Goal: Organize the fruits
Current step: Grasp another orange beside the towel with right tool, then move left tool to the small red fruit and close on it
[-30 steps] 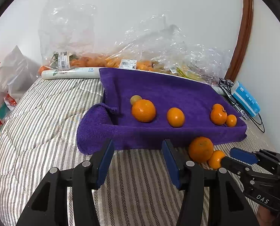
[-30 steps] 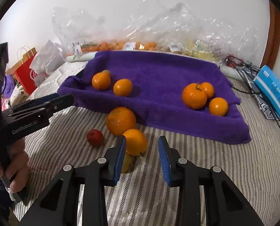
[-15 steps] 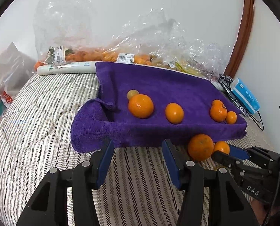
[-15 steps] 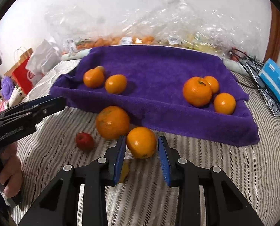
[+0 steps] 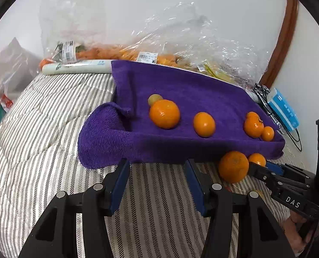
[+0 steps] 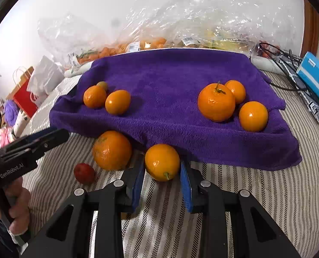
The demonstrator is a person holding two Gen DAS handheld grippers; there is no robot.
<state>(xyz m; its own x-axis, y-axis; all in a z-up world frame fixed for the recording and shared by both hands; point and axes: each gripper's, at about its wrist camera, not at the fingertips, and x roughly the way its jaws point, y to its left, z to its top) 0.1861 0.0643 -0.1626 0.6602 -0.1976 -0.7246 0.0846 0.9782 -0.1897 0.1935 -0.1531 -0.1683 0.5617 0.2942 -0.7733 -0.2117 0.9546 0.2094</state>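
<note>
My right gripper (image 6: 162, 177) grips the small orange (image 6: 162, 162) between its fingers—lift gently over the purple towel (image 6: 170, 79)—left gripper (image 5: 157, 185) spread, empty.

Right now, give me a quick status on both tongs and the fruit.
Right tongs shut on small orange, just short of purple towel. Left tongs open, empty. Big orange and red fruit loose on bedding, beside it.
</note>
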